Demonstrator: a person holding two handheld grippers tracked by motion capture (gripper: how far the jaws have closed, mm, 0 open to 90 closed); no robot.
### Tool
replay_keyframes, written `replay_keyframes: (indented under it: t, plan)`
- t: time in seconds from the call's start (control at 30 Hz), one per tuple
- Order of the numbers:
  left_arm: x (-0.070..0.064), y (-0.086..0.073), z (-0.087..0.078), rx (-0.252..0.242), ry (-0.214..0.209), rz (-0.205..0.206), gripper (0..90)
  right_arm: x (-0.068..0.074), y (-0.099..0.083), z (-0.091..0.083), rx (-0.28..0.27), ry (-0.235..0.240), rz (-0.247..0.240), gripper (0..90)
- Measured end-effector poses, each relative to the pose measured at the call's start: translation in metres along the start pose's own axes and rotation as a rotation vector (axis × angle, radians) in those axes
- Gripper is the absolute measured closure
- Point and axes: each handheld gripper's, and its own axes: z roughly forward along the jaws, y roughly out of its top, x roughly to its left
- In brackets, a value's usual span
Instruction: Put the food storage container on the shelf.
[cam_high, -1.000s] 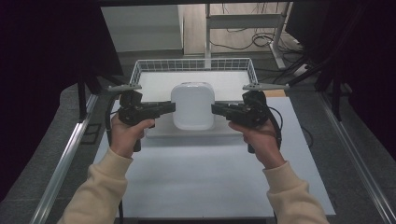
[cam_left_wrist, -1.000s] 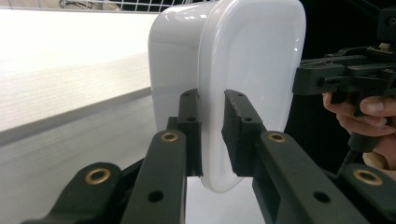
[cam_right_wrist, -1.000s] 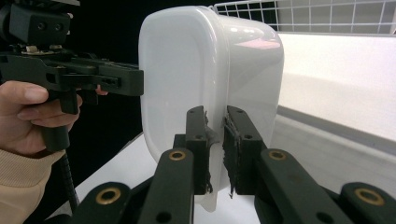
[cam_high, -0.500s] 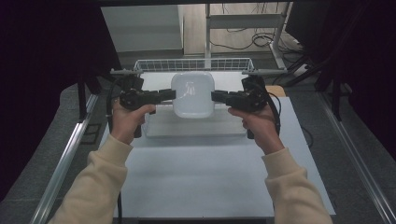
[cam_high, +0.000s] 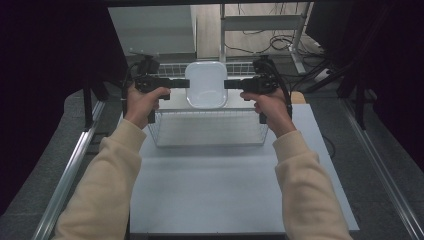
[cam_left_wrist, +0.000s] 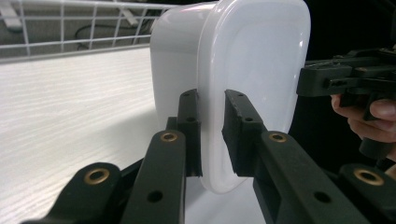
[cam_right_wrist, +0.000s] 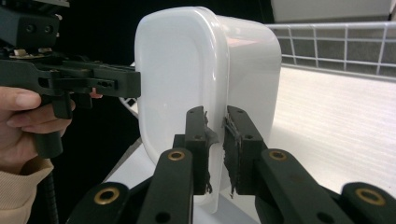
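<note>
We see a white plastic container (cam_high: 206, 84) lifted clear of the table, turned so that its lidded face looks up toward the high camera, hanging above the far part of a wire basket (cam_high: 210, 127). In the left gripper view the container (cam_left_wrist: 243, 74) stands on edge, its lid rim jutting toward us between the jaws. The left gripper (cam_left_wrist: 212, 135) has its jaws nearly together, clamped on that rim, one pad on the body side and one on the lid face. In the right gripper view the container (cam_right_wrist: 196, 70) shows the same way, and the right gripper (cam_right_wrist: 215, 149) pinches the opposite rim, its worn pads pressed close with only the thin lip between them. So we hold the container by two opposite edges, the left gripper (cam_high: 172, 83) at its left side and the right gripper (cam_high: 239, 84) at its right, both pointing inward at one height. Our left hand (cam_high: 142, 100) and right hand (cam_high: 265, 102) grip the handles, cream sleeves (cam_high: 107, 175) running back toward us. The basket stands on the white table (cam_high: 225, 185), and beyond it lie cables on the floor (cam_high: 260, 40).
</note>
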Motion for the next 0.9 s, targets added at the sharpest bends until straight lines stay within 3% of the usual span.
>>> replay_keyframes:
  t: [0.17,0.2,0.23,0.27,0.3,0.4,0.43,0.47,0.7,0.8,0.83,0.87,0.9]
  plan:
    - [0.011,0.009,0.005,0.005,-0.027,-0.027,77.0,-0.012,0.008,0.008,0.013,0.032,0.068,79.2]
    - [0.017,0.013,0.009,0.014,-0.047,-0.068,76.5,-0.018,0.011,0.011,0.018,0.041,0.108,78.1]
    - [0.017,0.013,0.009,0.014,-0.047,-0.068,76.1,-0.018,0.011,0.011,0.018,0.041,0.108,78.1]
    - [0.025,0.015,0.016,0.032,-0.057,-0.116,74.7,-0.024,0.014,0.014,0.016,0.053,0.164,76.4]
    - [0.025,0.015,0.016,0.032,-0.057,-0.116,74.0,-0.024,0.014,0.014,0.016,0.053,0.164,76.4]
    - [0.035,0.016,0.023,0.028,-0.088,-0.18,73.9,-0.034,0.017,0.023,0.022,0.033,0.251,71.3]
    - [0.037,0.016,0.025,0.03,-0.093,-0.192,73.9,-0.034,0.017,0.023,0.022,0.033,0.251,71.3]
    - [0.039,0.017,0.026,0.026,-0.096,-0.201,73.7,-0.039,0.018,0.026,0.028,0.025,0.289,69.7]
    - [0.044,0.016,0.034,0.02,-0.104,-0.249,69.6,-0.051,0.015,0.035,0.039,0.042,0.365,64.1]
    - [0.041,0.015,0.033,0.019,-0.096,-0.22,66.9,-0.05,0.014,0.034,0.034,0.044,0.349,61.6]
    - [0.041,0.015,0.033,0.019,-0.096,-0.22,62.1,-0.05,0.014,0.034,0.034,0.044,0.349,61.6]
    - [0.036,0.013,0.027,-0.013,-0.068,-0.195,56.0,-0.045,0.014,0.029,0.004,0.026,0.302,51.3]
    - [0.036,0.013,0.027,-0.013,-0.068,-0.195,51.8,-0.045,0.014,0.029,0.004,0.026,0.302,51.3]
